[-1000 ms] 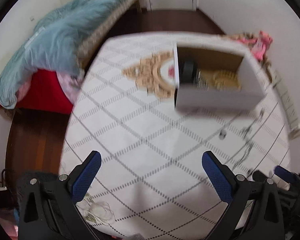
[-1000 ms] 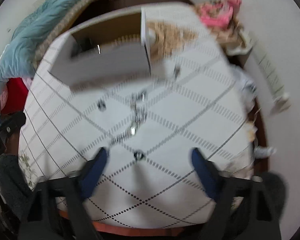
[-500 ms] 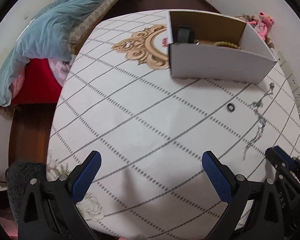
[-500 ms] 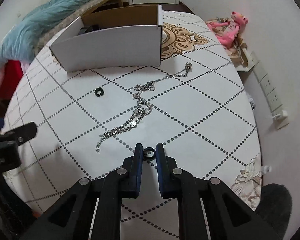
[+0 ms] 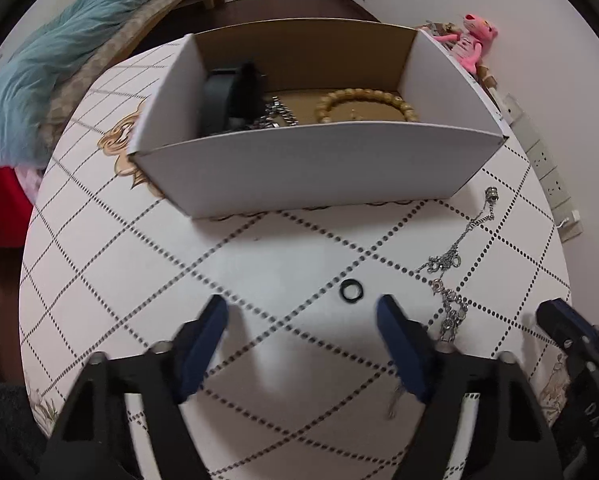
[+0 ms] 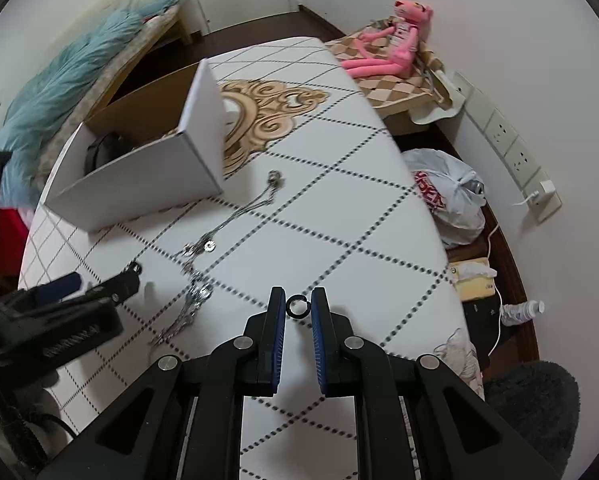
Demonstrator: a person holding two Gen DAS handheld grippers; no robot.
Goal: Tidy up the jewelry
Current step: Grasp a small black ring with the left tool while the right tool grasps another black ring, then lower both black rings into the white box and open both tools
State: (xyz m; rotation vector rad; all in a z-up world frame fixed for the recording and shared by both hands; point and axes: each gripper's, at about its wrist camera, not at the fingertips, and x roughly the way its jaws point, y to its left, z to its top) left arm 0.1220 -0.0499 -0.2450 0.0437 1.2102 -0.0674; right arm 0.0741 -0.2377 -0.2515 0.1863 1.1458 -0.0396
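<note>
Between right gripper (image 6: 298,307) pads, ring (image 6: 297,306) now lifted.

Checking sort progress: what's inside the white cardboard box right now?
Inside the white box: a beaded bracelet, a silver chain piece and a dark strap-like item at its left end. The front wall hides the near part of the floor, so more may lie there.

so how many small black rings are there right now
2. One small black ring lies on the table ahead of the open left gripper; the other sits between the right gripper's fingertips. The box could hide more.
</note>
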